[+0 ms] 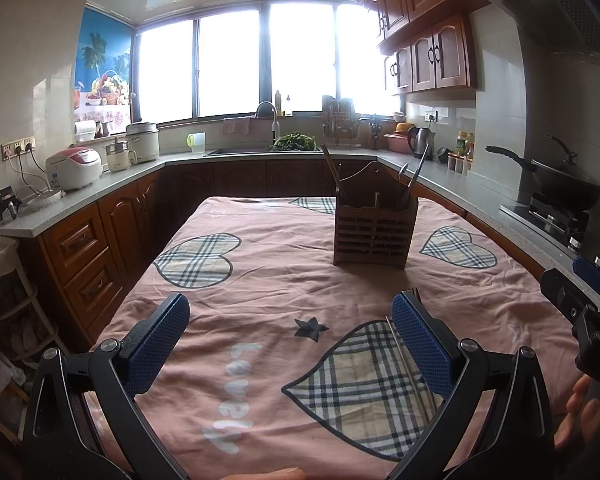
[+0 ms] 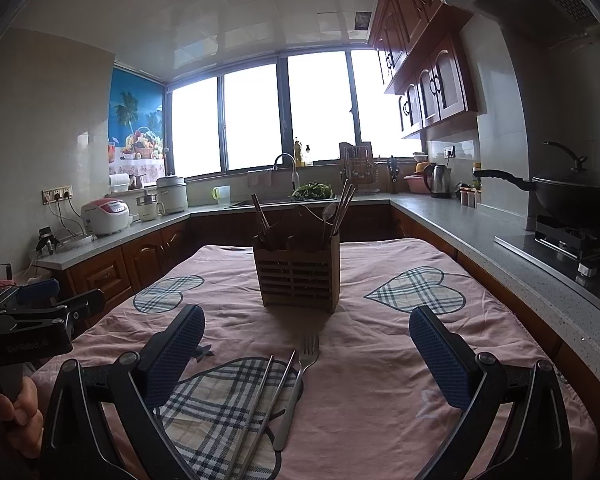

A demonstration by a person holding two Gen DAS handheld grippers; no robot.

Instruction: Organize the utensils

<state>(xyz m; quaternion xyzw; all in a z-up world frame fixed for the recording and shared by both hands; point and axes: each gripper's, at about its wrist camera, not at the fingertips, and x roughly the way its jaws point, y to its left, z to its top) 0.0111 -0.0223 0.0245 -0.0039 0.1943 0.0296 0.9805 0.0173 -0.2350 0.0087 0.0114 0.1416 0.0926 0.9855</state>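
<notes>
I am holding my right gripper [image 2: 306,354] wide open over the fork [image 2: 300,380] and chopsticks [image 2: 268,400], lying before the holder [image 2: 298,276], ready to pick; my left gripper [image 1: 290,334] is hovering open, empty.

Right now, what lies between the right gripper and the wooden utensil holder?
Right wrist view: a fork and two metal chopsticks lie on the tablecloth between the open right gripper and the wooden utensil holder.

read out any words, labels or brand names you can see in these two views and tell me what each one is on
"Lovely" in white letters on the pink tablecloth, seen upside down in the left wrist view; the last letters are cut off, so this is a likely reading.
Pale print on the black body of the left gripper, seen in the right wrist view: too blurred to read.
Labels on the rice cooker, the small white pot and the seasoning bottles: too small to read.
</notes>
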